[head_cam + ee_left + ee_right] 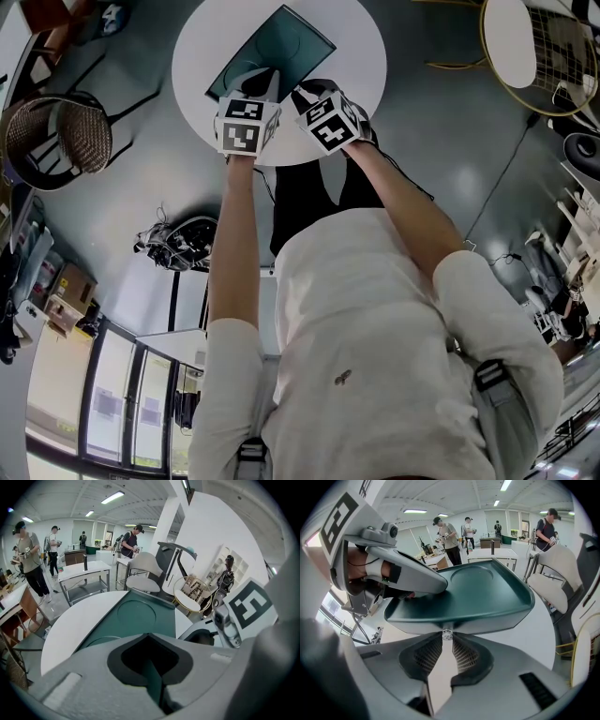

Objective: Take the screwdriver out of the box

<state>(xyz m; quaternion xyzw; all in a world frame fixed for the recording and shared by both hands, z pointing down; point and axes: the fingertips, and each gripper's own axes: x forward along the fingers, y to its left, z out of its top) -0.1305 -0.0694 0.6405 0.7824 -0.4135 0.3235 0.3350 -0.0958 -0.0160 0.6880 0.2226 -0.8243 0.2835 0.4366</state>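
Observation:
A dark green box (272, 52) with round recesses lies open on a round white table (361, 42). My left gripper (258, 82) is shut on the box's near left rim; a strip of the green wall (154, 677) shows between its jaws. My right gripper (314, 91) sits at the box's near edge (487, 616). Its fingertips (447, 637) close on a small shiny piece (447, 633) under that rim. From the right gripper view, the left gripper (433, 587) lies over the box's left side. No screwdriver is visible in any view.
A wicker chair (66, 136) stands left of the table and a gold-rimmed round table (511, 42) is at the right. A bag with cables (178, 244) lies on the floor. Several people (28, 550) stand among far tables, and a pale chair (555, 573) is close on the right.

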